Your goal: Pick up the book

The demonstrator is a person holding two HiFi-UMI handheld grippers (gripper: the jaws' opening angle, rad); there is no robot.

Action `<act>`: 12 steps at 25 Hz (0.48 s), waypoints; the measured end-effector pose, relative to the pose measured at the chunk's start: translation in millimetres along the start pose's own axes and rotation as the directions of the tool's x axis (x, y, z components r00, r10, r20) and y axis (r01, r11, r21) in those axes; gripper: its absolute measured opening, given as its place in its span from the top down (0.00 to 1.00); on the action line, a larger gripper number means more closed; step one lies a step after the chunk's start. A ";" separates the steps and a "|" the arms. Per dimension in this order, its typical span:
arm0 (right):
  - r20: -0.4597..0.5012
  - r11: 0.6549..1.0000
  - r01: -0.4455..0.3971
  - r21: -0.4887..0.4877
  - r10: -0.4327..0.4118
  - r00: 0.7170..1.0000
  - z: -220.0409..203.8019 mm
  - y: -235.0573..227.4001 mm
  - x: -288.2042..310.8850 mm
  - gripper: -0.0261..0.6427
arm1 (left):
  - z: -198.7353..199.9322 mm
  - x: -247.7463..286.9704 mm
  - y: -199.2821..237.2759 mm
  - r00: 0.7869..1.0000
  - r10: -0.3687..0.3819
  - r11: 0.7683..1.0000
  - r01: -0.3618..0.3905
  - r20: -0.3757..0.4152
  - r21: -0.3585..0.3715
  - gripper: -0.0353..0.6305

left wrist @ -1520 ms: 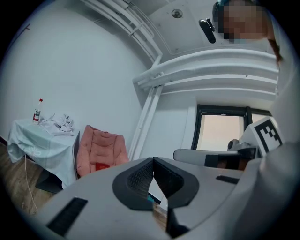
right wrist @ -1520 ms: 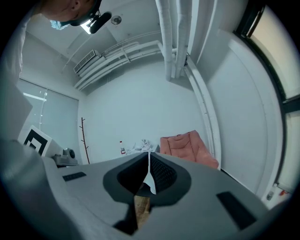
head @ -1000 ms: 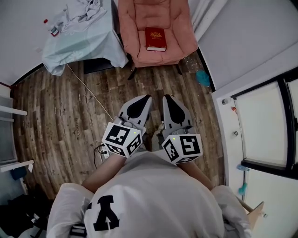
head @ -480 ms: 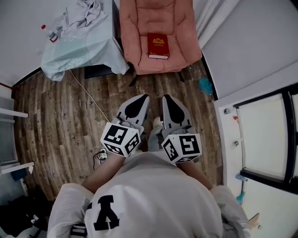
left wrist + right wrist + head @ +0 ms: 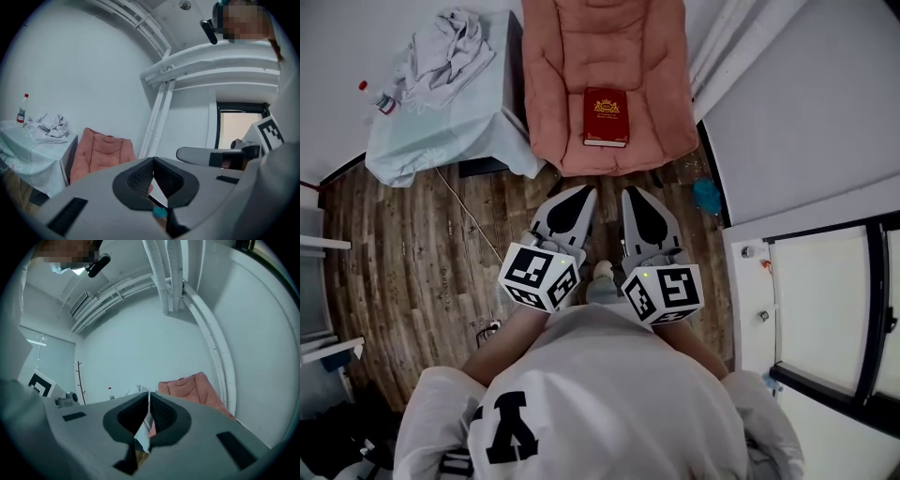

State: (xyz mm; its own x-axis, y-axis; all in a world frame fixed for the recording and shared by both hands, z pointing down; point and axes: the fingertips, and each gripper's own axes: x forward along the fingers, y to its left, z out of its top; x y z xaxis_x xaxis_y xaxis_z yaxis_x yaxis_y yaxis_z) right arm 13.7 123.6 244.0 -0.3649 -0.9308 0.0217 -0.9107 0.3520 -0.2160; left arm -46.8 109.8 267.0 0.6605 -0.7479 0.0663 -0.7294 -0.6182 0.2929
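Both tongs are pinched shut with nothing in them. My left gripper (image 5: 585,191) has its jaws tip to tip, and my right gripper (image 5: 630,193) is the same. They sit side by side, close but not touching, held level in front of my chest, each with its marker cube (image 5: 540,276) nearest me. In the left gripper view I can see the right one alongside.

Ahead of the tips, and well apart from them, is the book (image 5: 607,116). It's dark red with a gold emblem on the cover, lying flat and face up on the seat of the pink armchair (image 5: 572,56), near the seat's front edge. It lines up almost with the gap between my two tongs, and a strip of wooden floor (image 5: 403,253) lies between us. Neither gripper view shows it, only the chair's padded back rising beyond the jaws.

Counting up: two tongs, one book, one armchair. Left of the chair is one table (image 5: 431,141) under a pale cloth, with one heap of crumpled fabric (image 5: 441,47) and one bottle (image 5: 377,97) on it. One thin cable (image 5: 464,216) runs across the boards from under the table, and one small teal thing (image 5: 707,195) lies by the wall on the right
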 end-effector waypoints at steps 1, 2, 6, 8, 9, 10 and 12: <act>-0.002 1.000 0.000 0.001 0.001 1.000 2.1 -8.8 6.4 0.91 | 2.0 10.9 1.3 1.000 0.002 1.000 -0.002 0.001 0.000 0.94; -0.006 1.000 -0.001 0.003 0.001 1.000 3.5 -17.8 12.6 0.91 | 3.6 21.6 2.8 1.000 0.006 1.000 -0.006 0.003 0.000 0.94; -0.025 1.000 -0.004 0.016 0.004 1.000 4.1 -53.1 36.1 0.91 | 3.7 59.9 8.7 1.000 0.026 1.000 -0.026 0.000 -0.005 0.94; -0.034 1.000 -0.007 0.027 0.008 0.999 2.7 -66.5 44.7 0.91 | 0.7 72.4 10.0 0.999 0.035 0.999 -0.035 -0.006 -0.009 0.94; -0.042 0.999 -0.014 0.032 0.015 0.999 0.8 -70.7 48.5 0.91 | -1.7 76.7 10.8 0.999 0.040 0.999 -0.040 -0.011 -0.011 0.94; -0.051 0.999 -0.023 0.035 0.025 0.998 -1.9 -72.9 52.1 0.91 | -4.5 79.9 12.3 0.999 0.045 0.999 -0.045 -0.019 -0.013 0.94; -0.071 0.998 -0.045 0.038 0.048 0.996 -8.5 -72.0 58.1 0.91 | -9.4 83.9 17.1 0.998 0.055 0.998 -0.056 -0.034 -0.023 0.94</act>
State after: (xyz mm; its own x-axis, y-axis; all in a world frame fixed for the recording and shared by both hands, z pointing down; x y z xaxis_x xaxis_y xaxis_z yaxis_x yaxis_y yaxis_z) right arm 56.5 45.0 269.1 -0.4209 -0.9035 0.0808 -0.8853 0.3898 -0.2534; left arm -2.1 38.8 286.5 0.6248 -0.7723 0.1145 -0.7609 -0.5695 0.3109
